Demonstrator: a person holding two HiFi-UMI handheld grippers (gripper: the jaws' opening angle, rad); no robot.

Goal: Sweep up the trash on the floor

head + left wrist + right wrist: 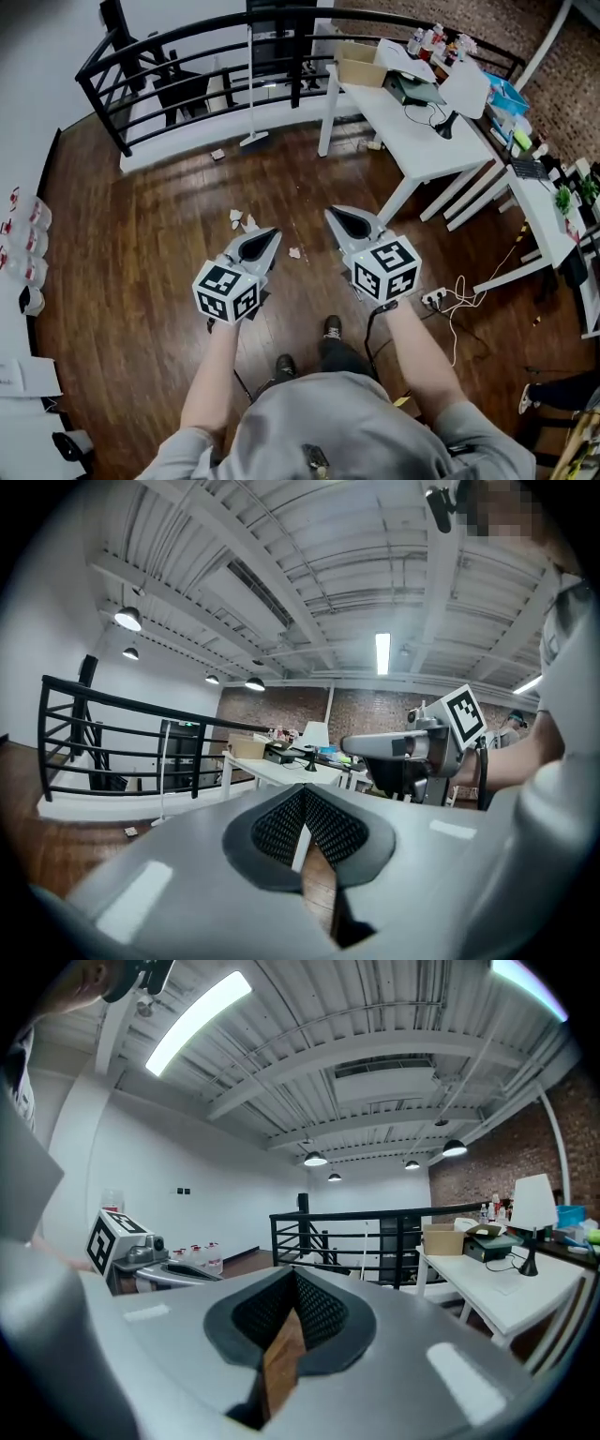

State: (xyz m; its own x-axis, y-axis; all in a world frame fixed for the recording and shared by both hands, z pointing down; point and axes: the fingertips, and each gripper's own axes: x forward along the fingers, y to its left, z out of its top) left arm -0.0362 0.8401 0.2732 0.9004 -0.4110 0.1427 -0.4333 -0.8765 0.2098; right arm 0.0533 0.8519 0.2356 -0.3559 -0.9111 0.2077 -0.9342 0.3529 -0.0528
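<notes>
Basically nothing's been swept yet, as far as I can tell. The left gripper and right gripper are both held out in front over the wood floor, jaws pressed together on each with nothing between them, so no tool is in hand. The trash is all on the floor: a couple of pale paper scraps just ahead of the left gripper, a smaller bit between the two grippers, and another piece farther off by the foot of the black railing. The broom is leaning upright against that railing, well apart from both grippers, left of the white table. I can't spot a dustpan. So what's left is pretty much everything: fetch the broom, gather the scraps, collect them.
</notes>
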